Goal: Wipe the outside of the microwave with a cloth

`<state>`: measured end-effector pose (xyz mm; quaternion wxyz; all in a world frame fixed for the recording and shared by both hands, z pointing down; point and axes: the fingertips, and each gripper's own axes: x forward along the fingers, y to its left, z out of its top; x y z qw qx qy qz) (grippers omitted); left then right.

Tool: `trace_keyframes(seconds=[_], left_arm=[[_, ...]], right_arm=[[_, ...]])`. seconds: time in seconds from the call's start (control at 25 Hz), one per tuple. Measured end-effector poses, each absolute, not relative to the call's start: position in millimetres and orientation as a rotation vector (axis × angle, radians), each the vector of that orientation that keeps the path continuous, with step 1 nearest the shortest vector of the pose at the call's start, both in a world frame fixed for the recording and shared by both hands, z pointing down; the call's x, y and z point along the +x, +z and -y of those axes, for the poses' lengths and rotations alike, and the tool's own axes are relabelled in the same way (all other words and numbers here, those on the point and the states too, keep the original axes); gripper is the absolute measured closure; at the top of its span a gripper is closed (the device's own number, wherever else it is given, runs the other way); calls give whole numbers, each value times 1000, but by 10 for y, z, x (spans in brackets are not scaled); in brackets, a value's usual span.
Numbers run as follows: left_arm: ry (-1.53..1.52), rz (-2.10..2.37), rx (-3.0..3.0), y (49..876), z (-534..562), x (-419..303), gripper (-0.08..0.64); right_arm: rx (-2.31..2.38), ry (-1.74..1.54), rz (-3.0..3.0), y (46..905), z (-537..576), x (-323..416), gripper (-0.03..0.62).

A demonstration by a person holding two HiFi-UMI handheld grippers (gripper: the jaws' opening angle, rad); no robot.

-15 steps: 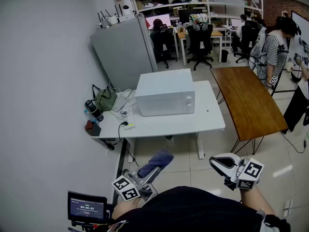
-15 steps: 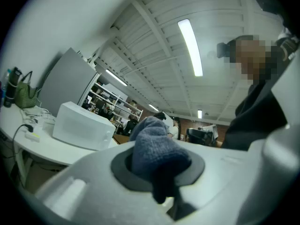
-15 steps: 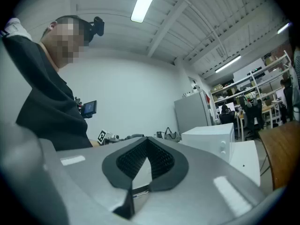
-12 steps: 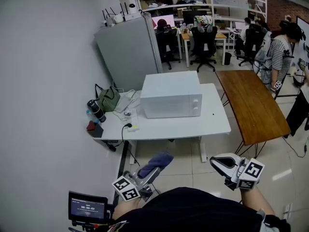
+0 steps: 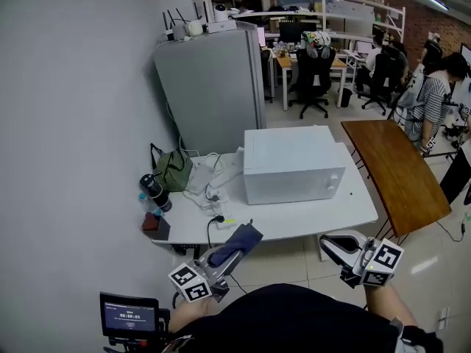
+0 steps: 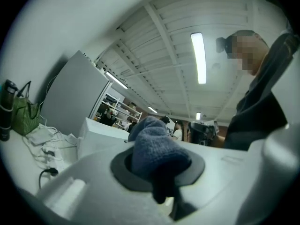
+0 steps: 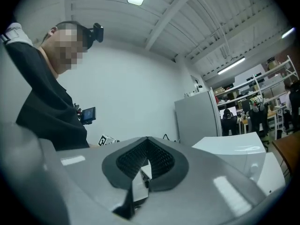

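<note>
The white microwave [image 5: 294, 164] stands on a white table [image 5: 294, 220] ahead of me, with its door and two knobs facing right. Low in the head view, short of the table's near edge, my left gripper [image 5: 234, 250] is shut on a dark blue cloth [image 5: 237, 244]. In the left gripper view the cloth [image 6: 157, 149] bulges out between the jaws, and the microwave [image 6: 98, 132] shows behind it. My right gripper [image 5: 331, 245] is shut with nothing in it, level with the table's near right corner. The microwave [image 7: 239, 151] lies to the right in the right gripper view.
A tall grey cabinet [image 5: 213, 87] stands behind the table. A green bag [image 5: 175, 169], a dark bottle [image 5: 153, 190] and a power strip with cables [image 5: 213, 191] crowd the table's left end. A wooden table [image 5: 397, 168] stands to the right. People sit at desks beyond.
The microwave and table now sit larger and further right in the head view, so I have come closer. Both grippers hold the same pose, the cloth still in the left.
</note>
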<state>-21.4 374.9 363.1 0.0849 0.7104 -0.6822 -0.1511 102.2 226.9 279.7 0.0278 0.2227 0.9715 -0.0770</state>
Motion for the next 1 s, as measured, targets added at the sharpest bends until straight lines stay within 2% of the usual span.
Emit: trace_keyframes(seconds=[0.36, 0.8, 1.0], left_arm=[[-478, 1983, 2110, 3783, -3223, -938, 502], [-379, 2236, 1898, 3611, -2031, -1833, 502], [-316, 2309, 1856, 3593, -1866, -2395, 502]], right_arm=[[619, -231, -3096, 3162, -1684, 444, 588], [928, -160, -2935, 3053, -171, -508, 588], [918, -192, -2946, 3165, 176, -777, 588]])
